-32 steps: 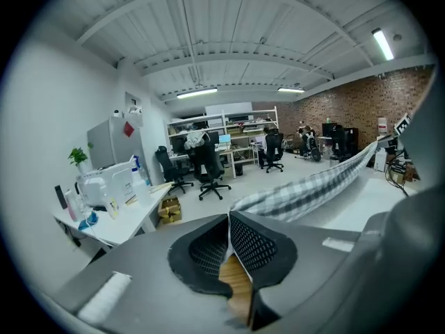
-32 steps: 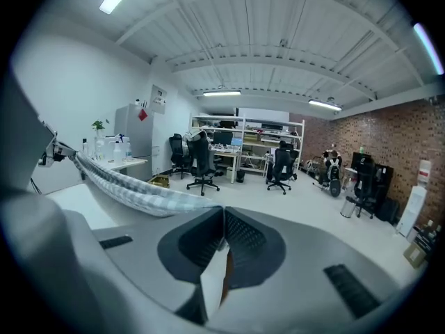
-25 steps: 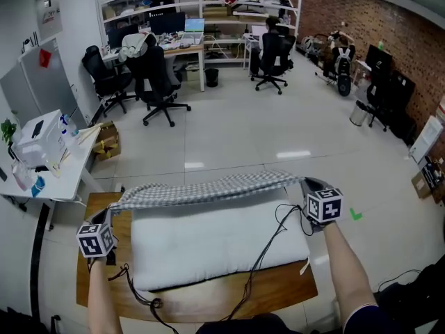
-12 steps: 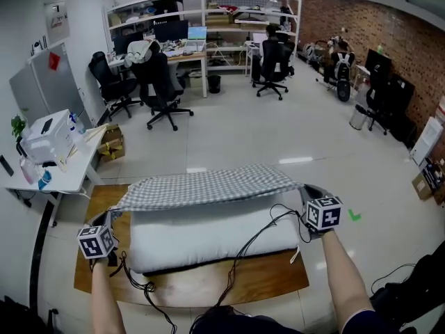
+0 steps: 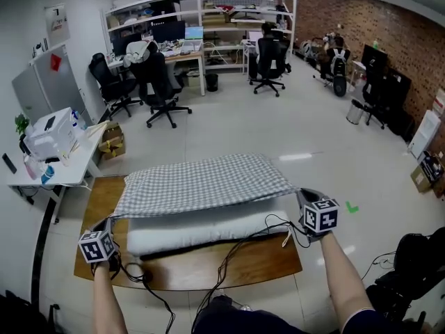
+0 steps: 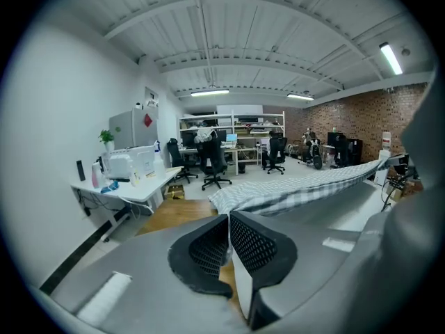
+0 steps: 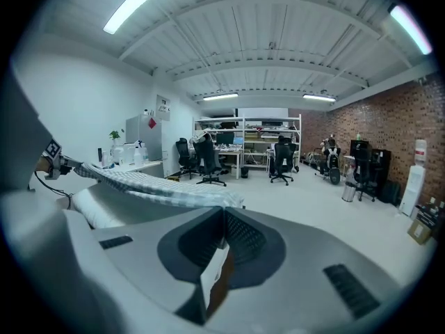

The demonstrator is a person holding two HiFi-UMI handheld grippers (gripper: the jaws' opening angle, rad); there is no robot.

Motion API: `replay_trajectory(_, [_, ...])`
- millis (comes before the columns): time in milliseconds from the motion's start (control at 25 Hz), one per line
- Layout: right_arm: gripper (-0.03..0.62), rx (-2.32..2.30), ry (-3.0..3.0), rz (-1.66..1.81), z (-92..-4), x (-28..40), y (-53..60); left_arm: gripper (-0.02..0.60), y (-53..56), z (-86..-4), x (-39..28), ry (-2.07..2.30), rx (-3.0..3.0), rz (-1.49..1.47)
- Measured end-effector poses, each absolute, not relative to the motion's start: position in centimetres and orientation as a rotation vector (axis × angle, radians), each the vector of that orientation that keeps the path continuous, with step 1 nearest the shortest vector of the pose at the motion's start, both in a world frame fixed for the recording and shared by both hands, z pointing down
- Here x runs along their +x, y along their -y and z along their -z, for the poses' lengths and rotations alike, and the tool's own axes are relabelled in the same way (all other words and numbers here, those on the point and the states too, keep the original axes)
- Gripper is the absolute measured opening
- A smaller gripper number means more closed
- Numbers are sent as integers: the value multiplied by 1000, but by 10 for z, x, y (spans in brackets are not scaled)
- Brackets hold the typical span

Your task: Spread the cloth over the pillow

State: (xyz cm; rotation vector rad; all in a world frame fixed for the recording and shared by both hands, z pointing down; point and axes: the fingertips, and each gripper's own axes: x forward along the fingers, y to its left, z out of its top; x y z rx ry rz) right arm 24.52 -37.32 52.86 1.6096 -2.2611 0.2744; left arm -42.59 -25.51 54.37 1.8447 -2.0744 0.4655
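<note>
Head view shows the cloth (image 5: 201, 183), a grey-and-white check, stretched flat above the white pillow (image 5: 208, 228) and covering most of its top. The cloth's far edge droops over the pillow's far side, while its near edge is lifted clear, so the front of the pillow shows beneath it. The left gripper (image 5: 111, 221) is at the near left corner of the cloth and the right gripper (image 5: 300, 195) at the near right corner, and the near edge runs taut between them.

In the left gripper view the jaws of the left gripper (image 6: 227, 218) are closed together, pinching the corner of the cloth (image 6: 306, 186), which fans away from them. In the right gripper view the right gripper (image 7: 222, 216) is likewise closed, with the cloth (image 7: 160, 186) running out from its tips above the pillow (image 7: 94, 207).

The pillow lies along the middle of a low wooden table (image 5: 104, 193), leaving bare wood at the left edge and along the near edge. Black cables (image 5: 243, 245) trail across the near edge. A white desk (image 5: 66, 169) stands beyond the table's left edge, with office chairs (image 5: 163, 82) farther back.
</note>
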Motion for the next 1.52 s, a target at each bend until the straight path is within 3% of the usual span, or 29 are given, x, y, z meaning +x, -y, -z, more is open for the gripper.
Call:
replay_trajectory(1000, [25, 1511, 2081, -469, -643, 261, 325, 5, 184, -652, -407, 1931, 1636, -488])
replay_trajectory(1240, [38, 1554, 2112, -508, -643, 266, 312, 33, 163, -647, -396, 1895, 1660, -462])
replay_trajectory(1520, [38, 1743, 2189, -446, -586, 280, 284, 37, 171, -561, -349, 1948, 1914, -322])
